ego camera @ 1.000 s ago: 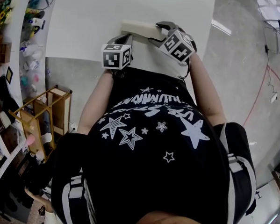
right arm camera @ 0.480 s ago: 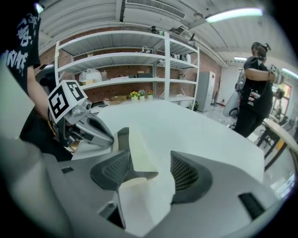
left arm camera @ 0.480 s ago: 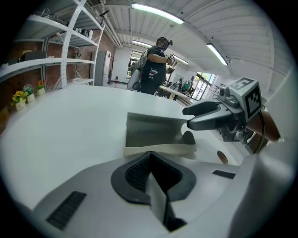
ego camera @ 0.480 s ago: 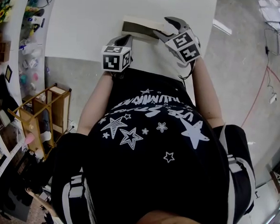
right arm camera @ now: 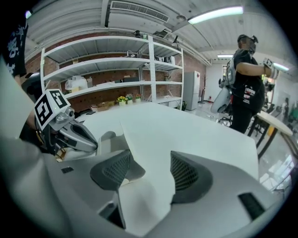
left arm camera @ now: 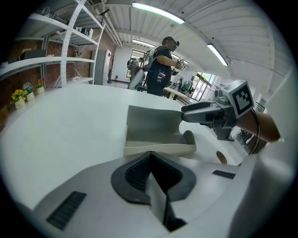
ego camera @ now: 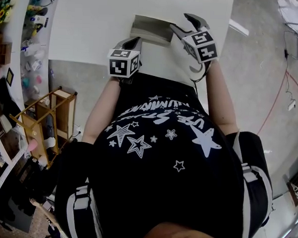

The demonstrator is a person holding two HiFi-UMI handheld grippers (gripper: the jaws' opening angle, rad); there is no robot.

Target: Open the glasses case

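On table [ego camera: 94,23]: boxy, perhaps matte case [ego camera: 151,29]

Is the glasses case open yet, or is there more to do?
Almost there. Done: the cream rectangular glasses case is open, with its lid tipped up and the grey inside showing. In hand: the right claw is clamped on that lid, while the shut left claw sits at the case's near edge. Left: probably just swinging the lid fully back and letting go.

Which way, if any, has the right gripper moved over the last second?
Yes: the right gripper has moved away from the table's near edge, raising the lid.
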